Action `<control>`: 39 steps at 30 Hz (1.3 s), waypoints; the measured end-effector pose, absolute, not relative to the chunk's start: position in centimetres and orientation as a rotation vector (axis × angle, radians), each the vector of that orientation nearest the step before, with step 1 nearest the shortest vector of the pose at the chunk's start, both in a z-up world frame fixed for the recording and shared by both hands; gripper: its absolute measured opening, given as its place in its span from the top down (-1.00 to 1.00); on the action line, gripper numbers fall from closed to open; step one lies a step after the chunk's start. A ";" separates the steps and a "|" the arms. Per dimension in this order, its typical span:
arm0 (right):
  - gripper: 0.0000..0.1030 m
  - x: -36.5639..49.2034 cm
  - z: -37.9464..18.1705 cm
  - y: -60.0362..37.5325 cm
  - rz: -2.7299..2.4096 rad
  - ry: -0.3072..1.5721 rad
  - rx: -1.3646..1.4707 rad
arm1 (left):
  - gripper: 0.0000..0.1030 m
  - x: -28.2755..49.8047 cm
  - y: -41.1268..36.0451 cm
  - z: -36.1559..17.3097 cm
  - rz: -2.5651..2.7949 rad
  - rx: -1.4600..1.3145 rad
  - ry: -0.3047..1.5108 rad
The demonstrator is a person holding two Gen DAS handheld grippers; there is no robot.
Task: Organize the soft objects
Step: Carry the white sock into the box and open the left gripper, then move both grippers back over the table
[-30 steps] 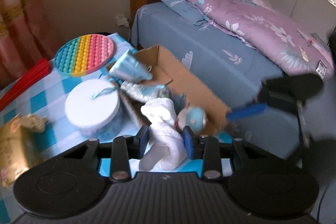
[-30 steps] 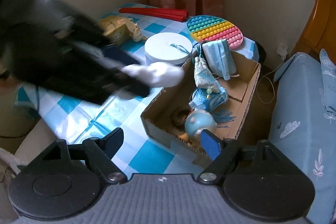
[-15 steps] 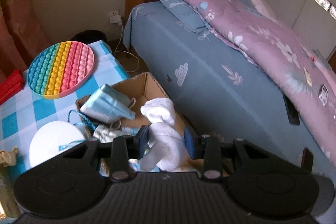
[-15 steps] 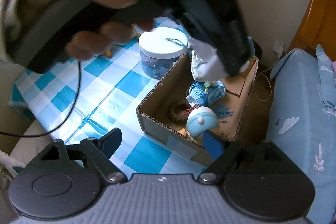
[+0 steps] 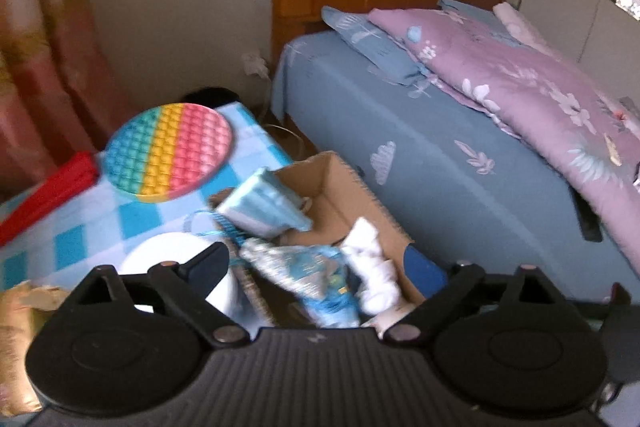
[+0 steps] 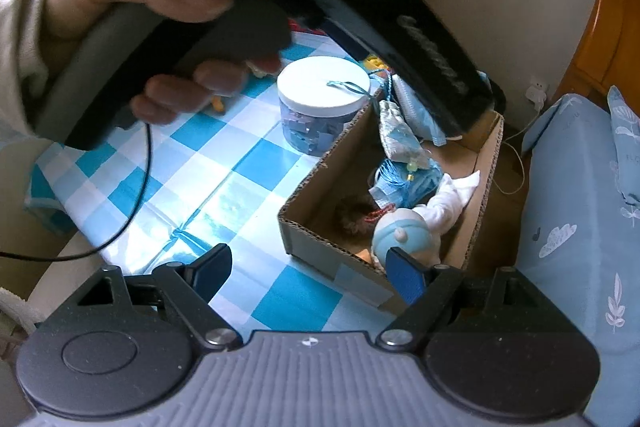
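The cardboard box (image 6: 400, 211) stands at the table's edge beside the bed. The white cloth (image 6: 450, 201) lies inside it against the wall nearest the bed, touching a blue round toy (image 6: 404, 233); a face mask (image 5: 260, 207) and a tasselled pouch (image 6: 394, 135) fill the far end. The left gripper (image 5: 320, 267), its jaws just having spread, hangs released above the cloth. The right gripper (image 6: 308, 273) is spread wide and holds nothing. A white-lidded jar (image 6: 324, 103) stands outside the box.

Left wrist view motion-blurred; cardboard box (image 5: 340, 183) near end and white cloth (image 5: 372, 267) base hidden behind gripper body, gold bag (image 5: 16, 327) cut at frame edge; right wrist view: left gripper's tips hidden, face mask (image 6: 412, 107) mostly covered.
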State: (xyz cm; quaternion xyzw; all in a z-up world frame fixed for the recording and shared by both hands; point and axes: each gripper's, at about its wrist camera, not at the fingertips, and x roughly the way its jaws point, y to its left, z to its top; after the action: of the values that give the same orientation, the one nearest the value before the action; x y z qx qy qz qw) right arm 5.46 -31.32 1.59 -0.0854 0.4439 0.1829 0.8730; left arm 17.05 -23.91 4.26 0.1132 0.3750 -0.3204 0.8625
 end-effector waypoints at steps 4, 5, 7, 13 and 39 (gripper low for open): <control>-0.86 5.2 2.1 -30.7 0.385 0.916 -0.189 | -0.94 15.2 -21.8 4.8 -0.609 0.268 0.736; -0.87 5.2 2.2 -30.5 0.386 0.910 -0.189 | -0.94 14.7 -21.2 4.9 -0.601 0.268 0.732; -0.87 5.0 2.6 -30.3 0.387 0.897 -0.186 | -0.94 13.8 -19.8 4.9 -0.576 0.259 0.730; -0.89 4.5 3.0 -29.5 0.390 0.884 -0.192 | -0.96 11.2 -15.7 4.4 -0.439 0.248 0.690; -0.79 9.1 2.9 -23.4 0.543 0.835 -0.269 | -0.99 9.1 -4.6 -2.1 -0.275 0.174 0.794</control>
State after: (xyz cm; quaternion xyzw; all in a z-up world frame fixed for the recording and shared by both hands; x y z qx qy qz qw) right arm 9.08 -23.36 2.90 -0.1287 0.3993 0.2594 0.8699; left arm 9.06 -4.61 -2.05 0.0845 0.3850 -0.1335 0.9093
